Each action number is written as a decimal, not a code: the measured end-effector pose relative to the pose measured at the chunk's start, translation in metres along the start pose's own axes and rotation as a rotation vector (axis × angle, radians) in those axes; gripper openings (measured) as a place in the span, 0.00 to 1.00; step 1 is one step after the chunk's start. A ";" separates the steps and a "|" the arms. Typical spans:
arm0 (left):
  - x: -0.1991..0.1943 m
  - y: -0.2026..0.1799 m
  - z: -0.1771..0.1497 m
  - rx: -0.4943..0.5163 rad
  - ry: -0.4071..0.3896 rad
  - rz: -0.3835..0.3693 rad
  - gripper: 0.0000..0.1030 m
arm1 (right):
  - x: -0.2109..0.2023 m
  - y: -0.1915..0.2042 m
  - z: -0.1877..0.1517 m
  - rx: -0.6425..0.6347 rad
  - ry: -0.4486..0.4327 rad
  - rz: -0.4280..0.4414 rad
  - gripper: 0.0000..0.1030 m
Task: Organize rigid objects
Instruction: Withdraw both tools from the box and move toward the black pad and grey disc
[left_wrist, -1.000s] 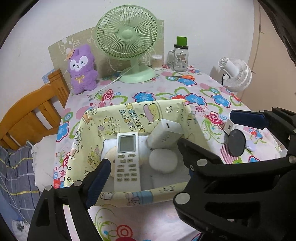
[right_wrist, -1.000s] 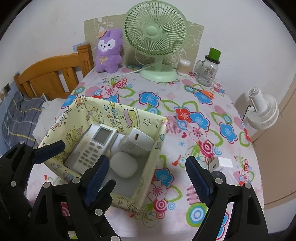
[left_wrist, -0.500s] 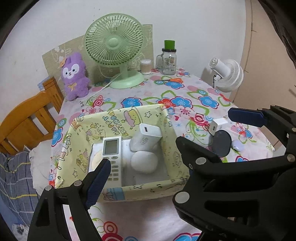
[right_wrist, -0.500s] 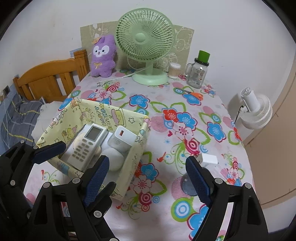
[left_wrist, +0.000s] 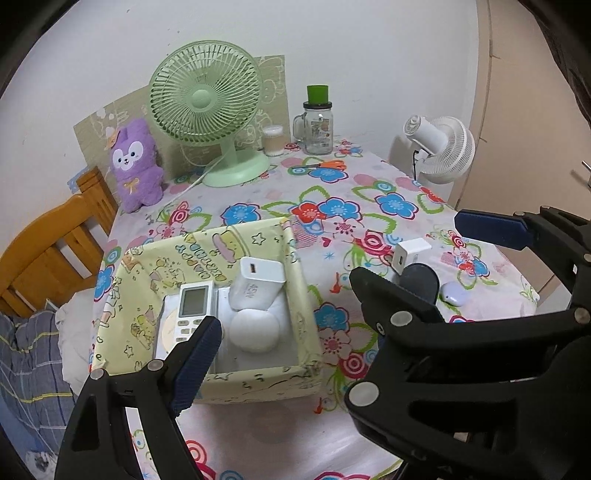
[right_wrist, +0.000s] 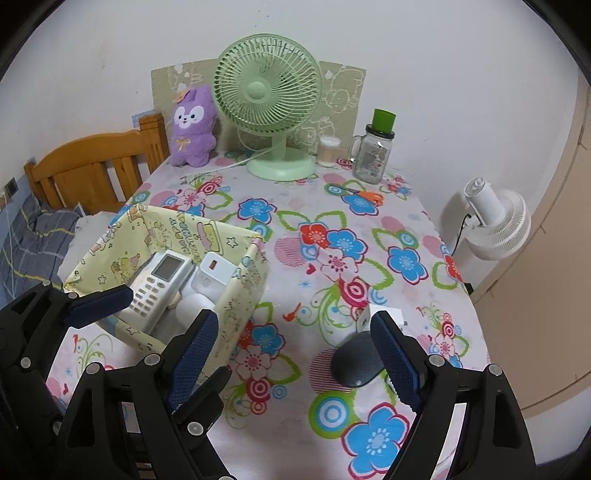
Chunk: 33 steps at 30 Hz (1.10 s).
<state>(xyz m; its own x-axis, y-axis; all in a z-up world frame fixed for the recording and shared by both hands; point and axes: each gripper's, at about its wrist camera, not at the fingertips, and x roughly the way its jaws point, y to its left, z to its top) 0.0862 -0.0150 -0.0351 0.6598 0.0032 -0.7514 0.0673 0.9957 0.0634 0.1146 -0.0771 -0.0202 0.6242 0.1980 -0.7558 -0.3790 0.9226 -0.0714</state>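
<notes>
A yellow cartoon-print box (left_wrist: 258, 384) stands on the flowered tablecloth. It holds a white remote (left_wrist: 194, 301), a white charger (left_wrist: 258, 282) and a round white case (left_wrist: 255, 328). To its right a small white plug (left_wrist: 410, 253), a dark round disc (left_wrist: 421, 280) and a lilac oval case (left_wrist: 452, 293) lie on the cloth. My left gripper (left_wrist: 295, 343) hovers open over the box's near wall; its right finger is hidden behind the right gripper's black body. My right gripper (right_wrist: 293, 321) is open and empty, between the box (right_wrist: 236, 310) and the disc (right_wrist: 356, 365).
At the back stand a green fan (left_wrist: 201, 107), a purple plush (left_wrist: 135, 166), a jar with a green lid (left_wrist: 317, 125) and a swab tub (left_wrist: 272, 141). Orange scissors (left_wrist: 325, 165) lie nearby. A white fan (left_wrist: 443, 149) is at the right edge, a wooden headboard (left_wrist: 48, 254) on the left.
Both grippers have drawn back and slightly up from the box, so the box looks smaller and more of the table shows. Both stay open and empty.
</notes>
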 end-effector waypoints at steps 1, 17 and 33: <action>0.000 -0.003 0.001 0.003 -0.001 0.004 0.86 | 0.000 -0.002 -0.001 0.004 0.000 0.000 0.84; 0.014 -0.043 0.008 0.035 0.019 -0.019 0.86 | 0.005 -0.046 -0.015 0.043 0.025 -0.012 0.84; 0.029 -0.077 0.010 0.074 0.011 -0.067 0.85 | 0.015 -0.083 -0.030 0.073 0.045 -0.035 0.84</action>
<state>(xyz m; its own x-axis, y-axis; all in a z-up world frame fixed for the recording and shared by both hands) 0.1073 -0.0927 -0.0556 0.6438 -0.0620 -0.7627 0.1662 0.9842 0.0603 0.1344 -0.1605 -0.0454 0.6044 0.1517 -0.7821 -0.3058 0.9507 -0.0519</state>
